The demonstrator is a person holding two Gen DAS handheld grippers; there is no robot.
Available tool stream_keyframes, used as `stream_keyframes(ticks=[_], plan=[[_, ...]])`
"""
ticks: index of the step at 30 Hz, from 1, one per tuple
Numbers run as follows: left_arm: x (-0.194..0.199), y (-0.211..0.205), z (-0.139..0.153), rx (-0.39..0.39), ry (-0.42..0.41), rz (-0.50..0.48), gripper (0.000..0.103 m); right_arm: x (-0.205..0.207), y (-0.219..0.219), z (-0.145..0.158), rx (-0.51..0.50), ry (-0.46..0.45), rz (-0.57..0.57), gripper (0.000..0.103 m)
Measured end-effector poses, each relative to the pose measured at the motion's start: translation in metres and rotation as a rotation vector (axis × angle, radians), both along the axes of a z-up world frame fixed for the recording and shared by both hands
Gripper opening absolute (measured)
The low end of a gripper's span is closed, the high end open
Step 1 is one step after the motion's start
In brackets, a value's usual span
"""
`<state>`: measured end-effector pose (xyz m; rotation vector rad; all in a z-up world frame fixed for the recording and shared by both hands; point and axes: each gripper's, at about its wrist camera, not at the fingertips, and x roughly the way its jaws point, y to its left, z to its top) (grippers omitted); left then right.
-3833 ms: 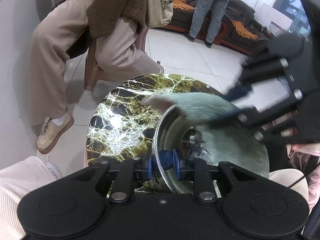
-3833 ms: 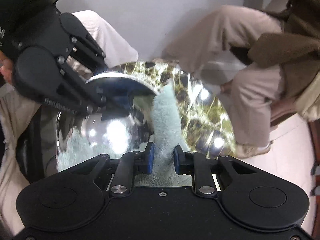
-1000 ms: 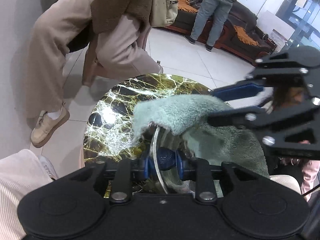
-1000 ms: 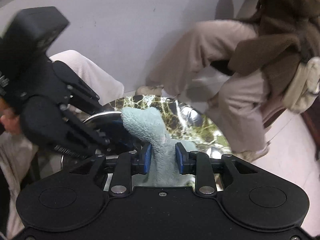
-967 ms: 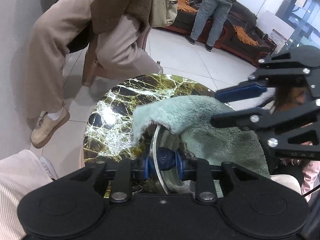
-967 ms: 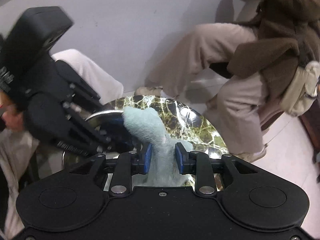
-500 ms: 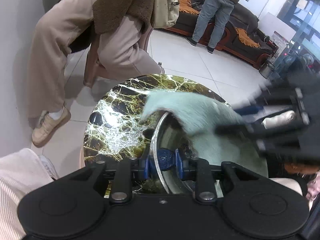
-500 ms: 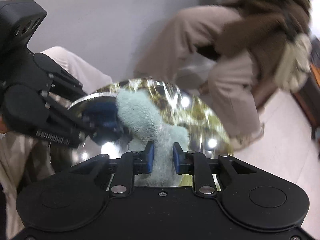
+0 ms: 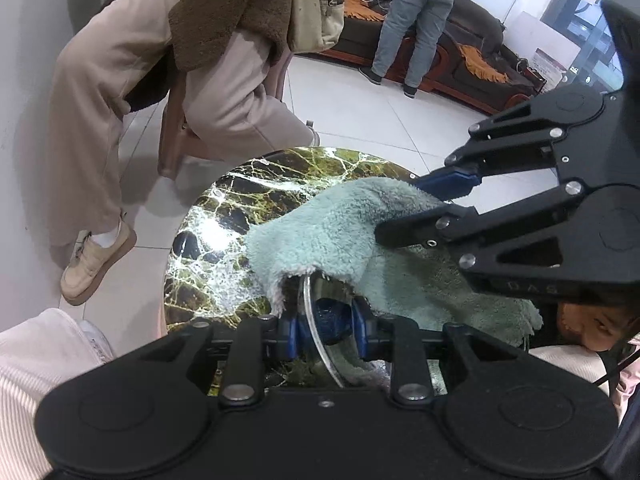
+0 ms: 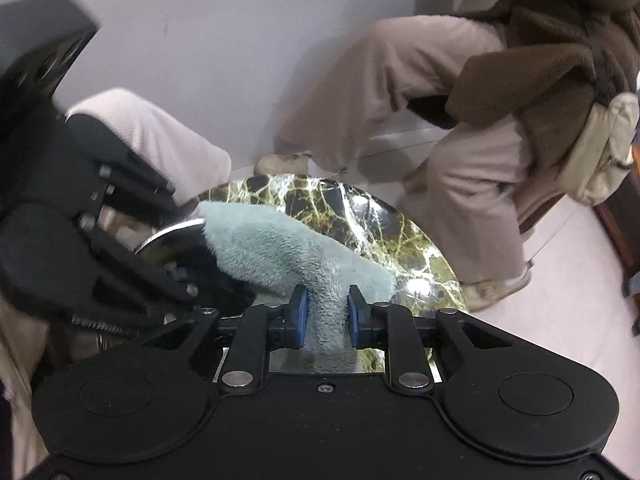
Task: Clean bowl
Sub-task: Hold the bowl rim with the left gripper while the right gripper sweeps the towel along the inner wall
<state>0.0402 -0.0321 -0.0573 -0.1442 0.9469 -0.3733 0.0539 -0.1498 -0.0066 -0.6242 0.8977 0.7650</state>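
A shiny steel bowl (image 9: 320,344) is held tilted above a round marble table (image 9: 224,216). My left gripper (image 9: 326,330) is shut on the bowl's rim. My right gripper (image 10: 324,316) is shut on a pale green fluffy cloth (image 10: 280,252). The cloth (image 9: 344,232) drapes over the bowl's upper rim and covers most of its inside. The right gripper also shows in the left wrist view (image 9: 436,204), above and right of the bowl. The bowl's rim (image 10: 172,236) shows left of the cloth in the right wrist view, partly behind the left gripper body.
A seated person in beige trousers (image 9: 128,92) is close behind the table, feet on the white tiled floor (image 9: 360,116). A standing person (image 9: 416,20) and a sofa (image 9: 472,60) are farther back. A white wall (image 10: 224,40) is beside the table. Knees in pale trousers (image 9: 36,360) are nearby.
The right gripper and cloth have swung back up over the bowl's upper rim after a quick, blurred wiping stroke. The left gripper still holds the bowl in the same place.
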Motion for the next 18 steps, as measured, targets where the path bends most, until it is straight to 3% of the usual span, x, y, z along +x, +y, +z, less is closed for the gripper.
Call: stream_keyframes(ticks=[6, 12, 18], plan=[[0.003, 0.003, -0.002, -0.025, 0.013, 0.001, 0.024, -0.022, -0.032, -0.008, 0.02, 0.058, -0.105, 0.02], [0.005, 0.0, 0.0, 0.002, 0.005, -0.034, 0.025, -0.023, -0.007, -0.004, -0.091, -0.03, -0.026, 0.02], [0.003, -0.001, -0.001, 0.009, -0.002, -0.029, 0.025, -0.001, 0.005, -0.001, -0.001, -0.002, -0.017, 0.023]])
